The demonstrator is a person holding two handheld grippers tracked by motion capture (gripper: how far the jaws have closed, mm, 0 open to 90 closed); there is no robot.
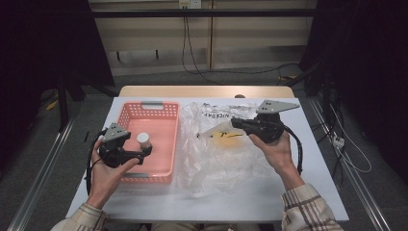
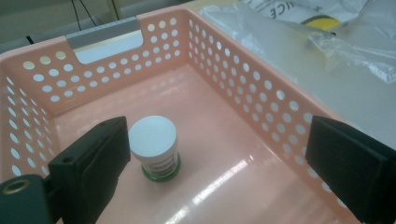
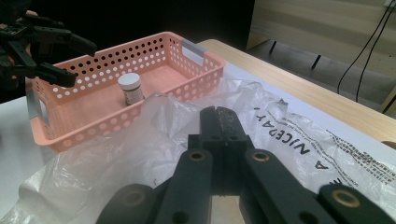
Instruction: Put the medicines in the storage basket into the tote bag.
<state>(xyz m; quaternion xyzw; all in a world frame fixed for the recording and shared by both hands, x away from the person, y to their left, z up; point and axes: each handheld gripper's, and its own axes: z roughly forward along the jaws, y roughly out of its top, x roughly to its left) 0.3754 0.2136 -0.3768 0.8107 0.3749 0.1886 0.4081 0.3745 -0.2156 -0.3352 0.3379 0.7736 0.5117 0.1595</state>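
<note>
A pink perforated basket [image 1: 126,115] [image 2: 233,74] [image 3: 93,121] stands left of centre on the white table. In it a small white-capped jar [image 1: 143,139] [image 2: 154,144] [image 3: 130,87] stands upright on a green base. My left gripper [image 1: 139,146] [image 2: 219,154] [image 3: 77,60] hovers open over the basket's near left part, jaws wide, the jar close by the left jaw and apart from it. My right gripper [image 1: 235,122] [image 3: 218,119] is over a crumpled clear plastic bag [image 1: 216,163] [image 3: 289,140], jaws pressed together on a raised fold. A yellow item [image 1: 226,140] [image 2: 322,22] lies inside the bag.
The white surface [image 1: 312,159] covers a wooden table [image 1: 202,91] whose far edge shows behind it. Black print runs across the bag's far part [image 1: 216,115]. Cables [image 1: 192,57] trail over the floor beyond the table.
</note>
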